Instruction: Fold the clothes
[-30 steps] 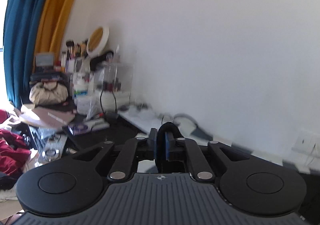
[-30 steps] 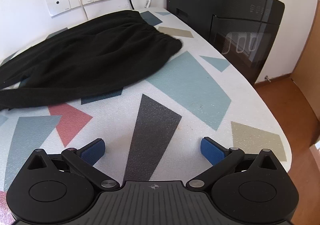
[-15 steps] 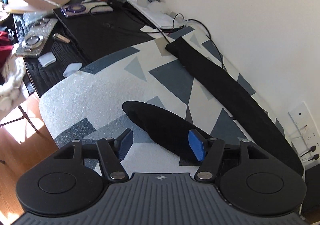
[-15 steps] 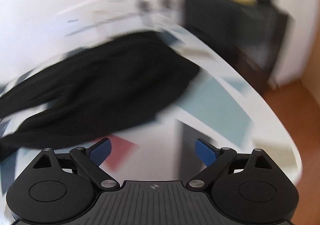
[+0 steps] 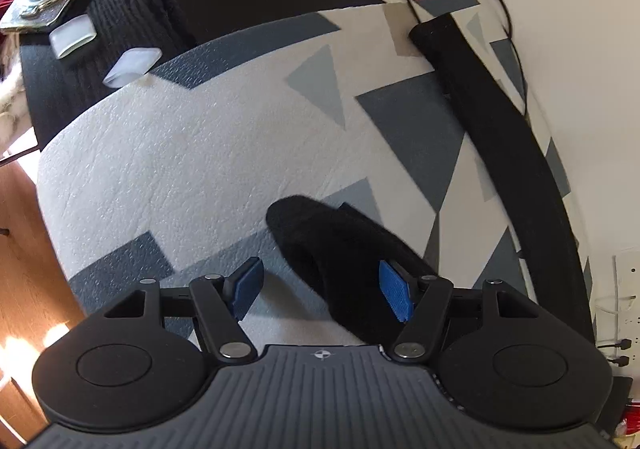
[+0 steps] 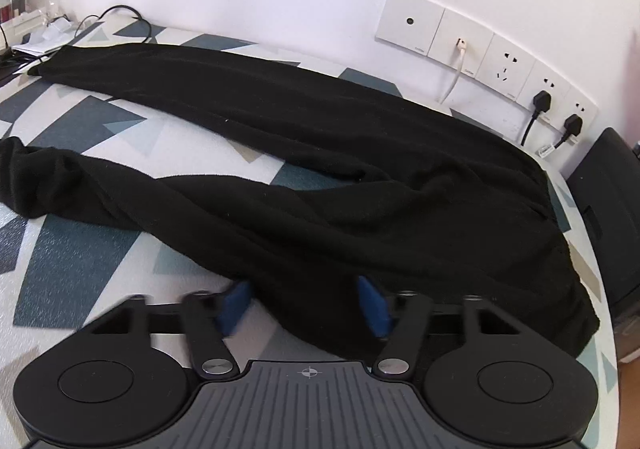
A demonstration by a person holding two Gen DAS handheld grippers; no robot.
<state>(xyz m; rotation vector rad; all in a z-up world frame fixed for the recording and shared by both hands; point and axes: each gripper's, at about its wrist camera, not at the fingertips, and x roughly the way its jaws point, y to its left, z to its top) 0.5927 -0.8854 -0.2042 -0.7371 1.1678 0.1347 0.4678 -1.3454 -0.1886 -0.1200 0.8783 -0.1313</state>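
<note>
Black trousers (image 6: pixel 320 153) lengthwise along the wall, waistband by sockets (image 6: pixel 486 57)

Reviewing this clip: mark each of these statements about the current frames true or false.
1. The black trousers lie spread on the patterned table. True.
2. The two trouser legs are stacked one on the other. False: they lie apart, with table showing between them.
3. Cloth lies between the right gripper jaws, which are closing. True.
4. All wall sockets are free. False: two black plugs and a white cable are plugged in.
5. The left gripper is over a trouser leg end. True.
</note>
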